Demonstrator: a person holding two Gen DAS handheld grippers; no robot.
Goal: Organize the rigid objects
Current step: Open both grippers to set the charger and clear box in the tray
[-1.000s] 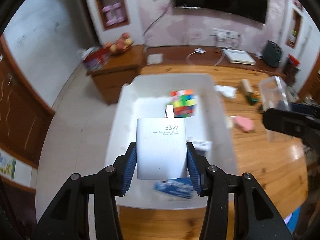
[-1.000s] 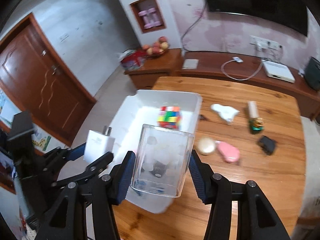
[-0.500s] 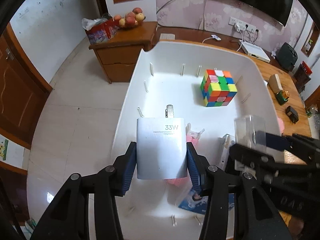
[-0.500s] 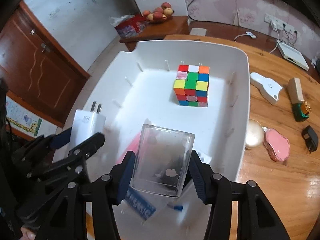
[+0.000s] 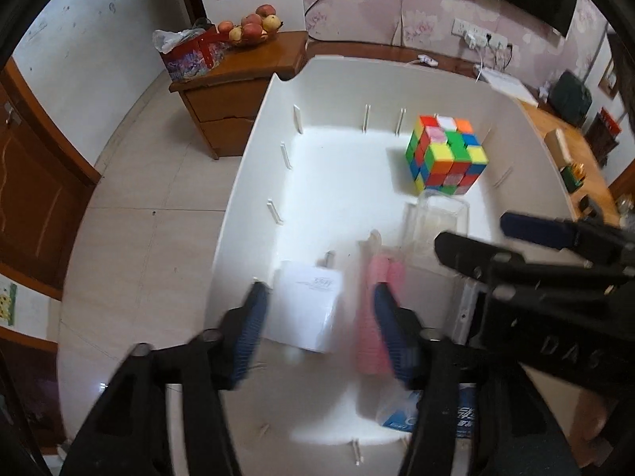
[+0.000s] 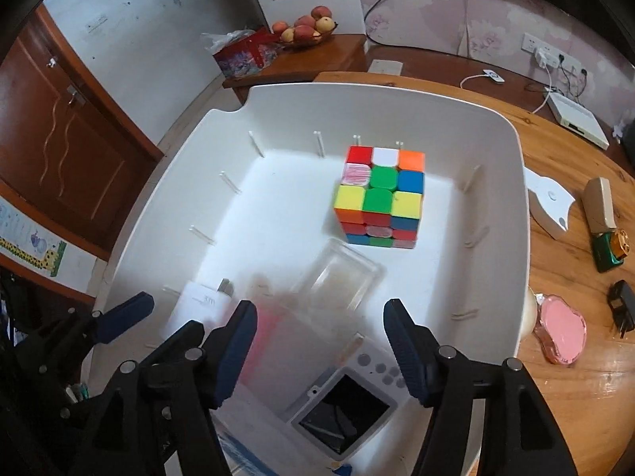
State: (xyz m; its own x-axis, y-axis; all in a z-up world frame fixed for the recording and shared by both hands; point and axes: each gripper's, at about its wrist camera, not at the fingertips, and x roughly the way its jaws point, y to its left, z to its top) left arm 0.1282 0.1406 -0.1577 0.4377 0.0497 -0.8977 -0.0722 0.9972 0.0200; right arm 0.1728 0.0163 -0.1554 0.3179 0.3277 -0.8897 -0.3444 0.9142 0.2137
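Both grippers hang over a white bin [image 6: 512,214] on the wooden table. My left gripper [image 5: 321,329] has its jaws opening; the white charger [image 5: 305,309], blurred, sits loose between them, clear of both pads, low in the bin. My right gripper [image 6: 319,353] also has its jaws opening. The clear plastic box [image 6: 337,277] lies tilted and blurred in the bin just beyond its fingertips, touching neither. A colourful puzzle cube [image 6: 381,194] stands near the bin's far wall. The left gripper [image 6: 119,317] shows beside the charger [image 6: 202,305] in the right wrist view.
The bin also holds a pink item [image 5: 377,317], a white device with a dark screen [image 6: 345,404] and a blue packet [image 5: 401,416]. On the table [image 6: 563,377] to the right lie a pink case [image 6: 559,333], a black adapter [image 6: 621,305], a green item [image 6: 611,250] and a white piece [image 6: 549,206].
Both grippers dropped down into the bin and spread their jaws. The charger left the left pads and the clear box left the right pads; both now sit loose in the bin.
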